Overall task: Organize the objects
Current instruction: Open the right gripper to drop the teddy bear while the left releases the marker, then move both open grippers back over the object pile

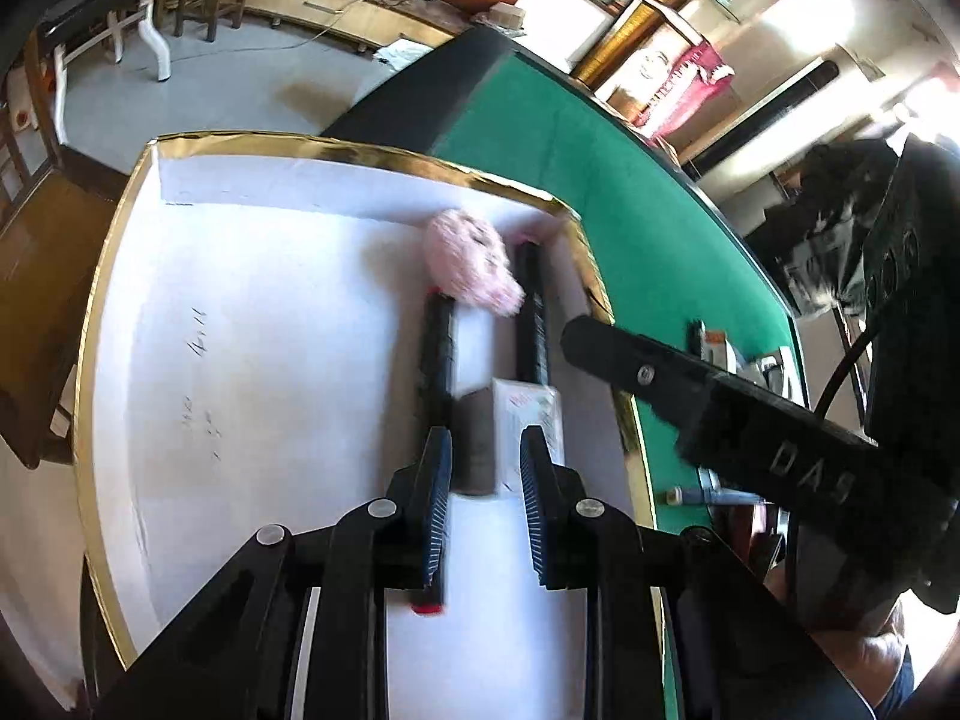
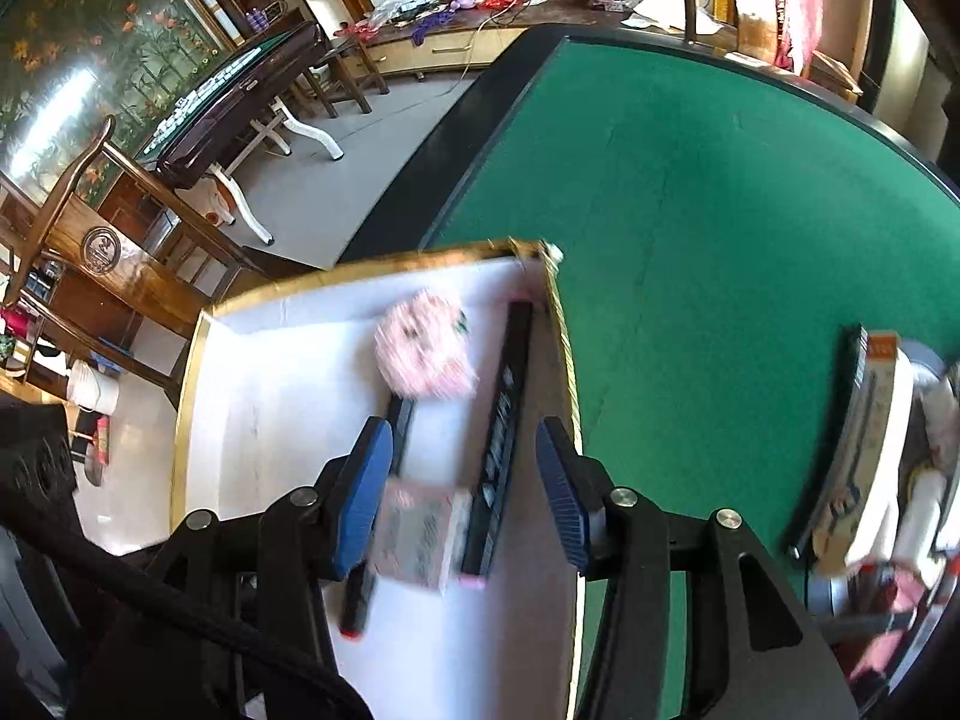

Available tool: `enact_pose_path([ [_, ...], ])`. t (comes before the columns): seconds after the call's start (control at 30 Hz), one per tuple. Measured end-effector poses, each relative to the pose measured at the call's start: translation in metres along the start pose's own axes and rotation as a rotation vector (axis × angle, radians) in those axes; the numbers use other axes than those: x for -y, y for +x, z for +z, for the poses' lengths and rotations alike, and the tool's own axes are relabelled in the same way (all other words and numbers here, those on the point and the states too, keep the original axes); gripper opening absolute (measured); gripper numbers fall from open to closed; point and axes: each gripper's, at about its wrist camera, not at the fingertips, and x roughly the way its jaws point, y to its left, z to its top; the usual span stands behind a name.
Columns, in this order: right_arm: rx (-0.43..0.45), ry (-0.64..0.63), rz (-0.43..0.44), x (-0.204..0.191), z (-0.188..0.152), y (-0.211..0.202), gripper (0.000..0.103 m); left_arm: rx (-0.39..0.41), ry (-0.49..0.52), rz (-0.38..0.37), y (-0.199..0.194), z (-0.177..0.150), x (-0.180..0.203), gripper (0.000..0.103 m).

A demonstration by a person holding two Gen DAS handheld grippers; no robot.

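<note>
Grippers angled steeply down – left gripper [image 1: 485,498], right gripper [image 2: 463,489] – jaws apart, over white box [image 1: 240,300]

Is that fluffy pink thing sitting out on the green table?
No, the fluffy pink thing lies inside the gold-rimmed white box, beside two long black sticks, not on the green table.

Fluffy pink plush [image 1: 471,264], matt white tray [image 1: 270,312] with glossy gold rim, green felt table [image 2: 690,192]

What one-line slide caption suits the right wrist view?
Open right tool above gold-rimmed white box holding pink plush, two black sticks, small carton.
</note>
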Motion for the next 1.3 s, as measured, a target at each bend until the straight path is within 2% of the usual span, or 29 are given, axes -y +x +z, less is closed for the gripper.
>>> enact_pose_path([
  [0.17, 0.023, 0.039, 0.005, 0.018, -0.026, -0.022, 0.049, -0.020, 0.059, -0.012, -0.003, -0.020, 0.026, 0.019],
  [0.37, 0.069, 0.150, 0.016, 0.059, -0.068, -0.067, 0.049, -0.066, 0.173, -0.042, 0.017, -0.032, 0.088, 0.019],
  [0.6, 0.134, 0.293, -0.031, 0.127, -0.113, -0.124, 0.050, -0.133, 0.343, -0.087, 0.032, -0.075, 0.166, 0.020],
  [0.73, 0.165, 0.374, -0.073, 0.167, -0.136, -0.154, 0.054, -0.126, 0.462, -0.098, 0.037, -0.099, 0.213, 0.037],
  [0.87, 0.184, 0.453, -0.116, 0.206, -0.161, -0.180, 0.054, -0.103, 0.576, -0.113, 0.040, -0.115, 0.252, 0.046],
  [0.93, 0.180, 0.490, -0.124, 0.224, -0.175, -0.188, 0.054, -0.096, 0.642, -0.099, 0.041, -0.123, 0.266, 0.050],
  [1.07, 0.174, 0.525, -0.131, 0.246, -0.195, -0.200, 0.054, -0.107, 0.767, -0.046, 0.048, -0.138, 0.292, 0.050],
  [1.17, 0.171, 0.527, -0.141, 0.257, -0.212, -0.209, 0.054, -0.171, 0.843, -0.021, 0.062, -0.146, 0.302, 0.054],
  [1.3, 0.168, 0.539, -0.142, 0.268, -0.225, -0.216, 0.054, -0.208, 0.911, 0.032, 0.083, -0.153, 0.310, 0.053],
])
